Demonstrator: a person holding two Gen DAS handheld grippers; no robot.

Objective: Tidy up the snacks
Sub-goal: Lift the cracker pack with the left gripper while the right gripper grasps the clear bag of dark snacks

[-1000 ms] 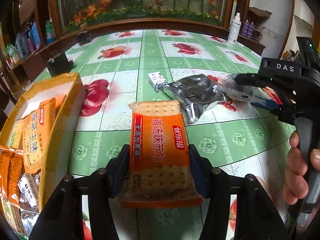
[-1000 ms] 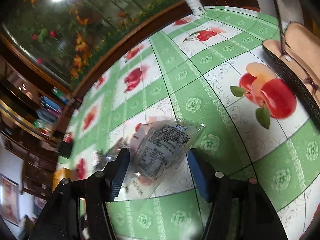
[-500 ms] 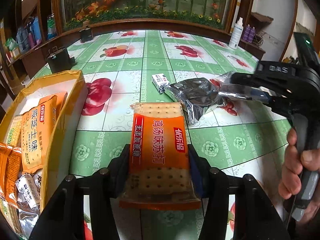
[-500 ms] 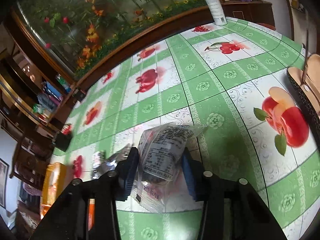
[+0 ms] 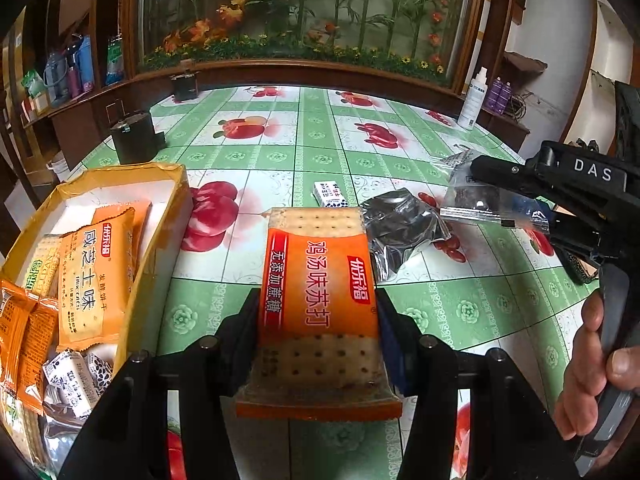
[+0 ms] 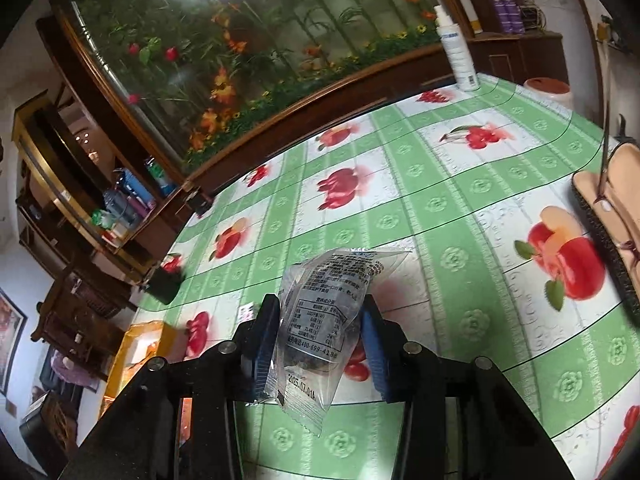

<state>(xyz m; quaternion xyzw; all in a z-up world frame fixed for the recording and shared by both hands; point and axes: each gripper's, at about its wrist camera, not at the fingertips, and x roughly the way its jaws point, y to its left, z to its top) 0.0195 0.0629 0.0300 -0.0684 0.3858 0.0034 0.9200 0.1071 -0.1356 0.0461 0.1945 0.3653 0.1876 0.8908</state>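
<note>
Nearest the left wrist camera, the left gripper [image 5: 318,320] is clamped on an orange cracker packet [image 5: 318,292], pads pressed to its two long sides, so the packet's long axis runs straight out along the fingers and its far end sticks out over the table [image 5: 460,312]. The yellow box [image 5: 154,240] already holding like packets sits at the table's left edge, just to the left of that gripper, so the coming move is probably a short swing left, and this hand is much the nearer of the two. Farther out, toward the table's right edge, the right gripper [image 5: 486,196] holds a clear snack bag [image 5: 480,196] off the cloth, with a silver pouch [image 5: 400,232] and a small white candy [image 5: 330,194] lying beyond the cracker packet. The right wrist view shows what the left cannot: both pads closed on the clear snack bag [image 6: 324,320], its printed back up, and the yellow box [image 6: 138,344] well apart to its far left.
</note>
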